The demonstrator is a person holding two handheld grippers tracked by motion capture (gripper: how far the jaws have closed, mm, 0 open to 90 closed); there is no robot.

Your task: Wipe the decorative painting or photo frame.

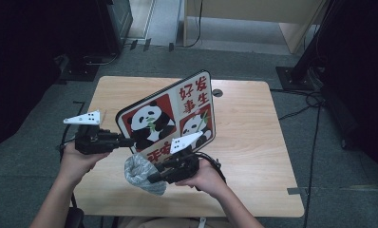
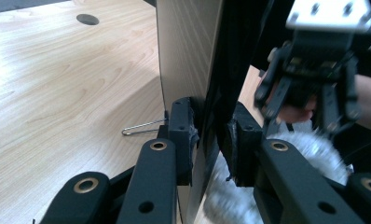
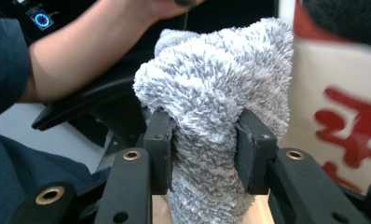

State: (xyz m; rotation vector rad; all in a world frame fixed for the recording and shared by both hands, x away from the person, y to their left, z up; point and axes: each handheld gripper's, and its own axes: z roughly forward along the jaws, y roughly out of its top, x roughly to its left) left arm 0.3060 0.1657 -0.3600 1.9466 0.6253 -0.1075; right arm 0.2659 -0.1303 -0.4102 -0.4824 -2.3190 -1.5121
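Pinching fluffy grey cloth [image 3: 211, 107] beside flat panda board [image 1: 170, 116].

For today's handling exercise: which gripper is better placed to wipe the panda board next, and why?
Right. The right gripper is shut on the fluffy grey cloth, right beside the panda board. The left gripper is clamped on the board's edge, holding it tilted above the table.

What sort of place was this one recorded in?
Probably a lab or recording room: a bare wooden table on grey carpet, cables across the floor, dark equipment stands around it.
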